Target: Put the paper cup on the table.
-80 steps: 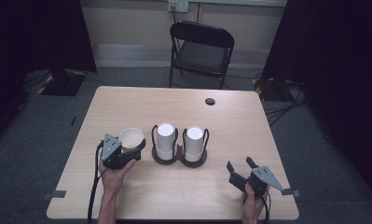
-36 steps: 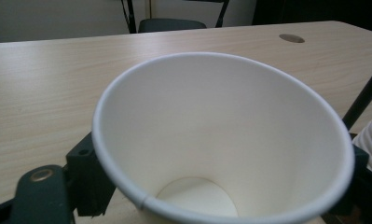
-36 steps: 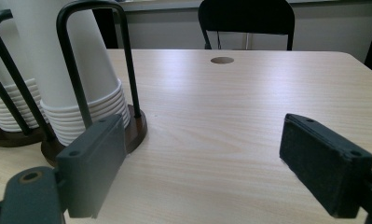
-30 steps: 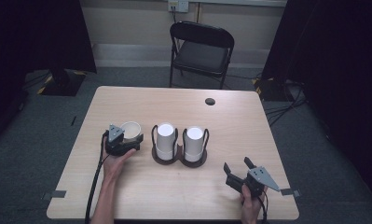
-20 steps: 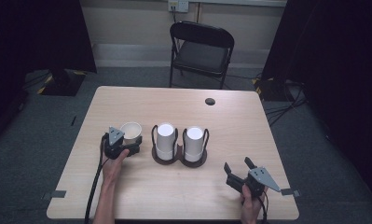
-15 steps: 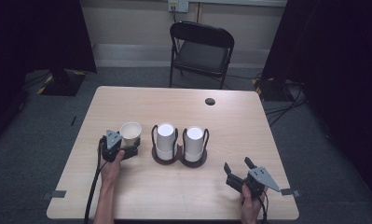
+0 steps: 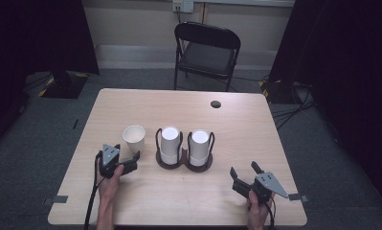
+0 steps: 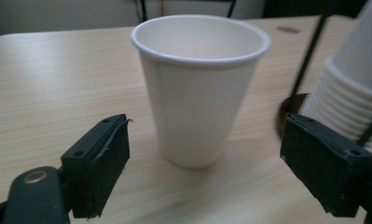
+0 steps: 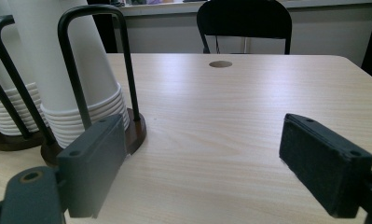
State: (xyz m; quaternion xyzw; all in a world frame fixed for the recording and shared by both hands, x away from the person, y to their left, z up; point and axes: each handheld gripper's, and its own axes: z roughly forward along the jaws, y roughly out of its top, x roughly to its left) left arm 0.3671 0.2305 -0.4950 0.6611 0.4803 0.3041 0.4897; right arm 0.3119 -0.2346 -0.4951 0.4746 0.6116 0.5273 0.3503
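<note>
A white paper cup stands upright and empty on the wooden table, left of a dark holder. The holder carries two upside-down stacks of white cups inside black wire loops. My left gripper is open just in front of the cup. In the left gripper view the cup stands a little beyond the open left gripper, untouched, with one stack at the right. My right gripper lies open near the front right with nothing in it. In its own view the right gripper faces bare table beside the stacks.
A round cable hole sits near the table's far edge. A black folding chair stands behind the table. Dark curtains hang on both sides, and grey carpet surrounds the table. Cables trail from both grippers over the front edge.
My left gripper has drawn back from the cup toward the front edge, leaving it standing where it was. The right gripper has hardly moved.
</note>
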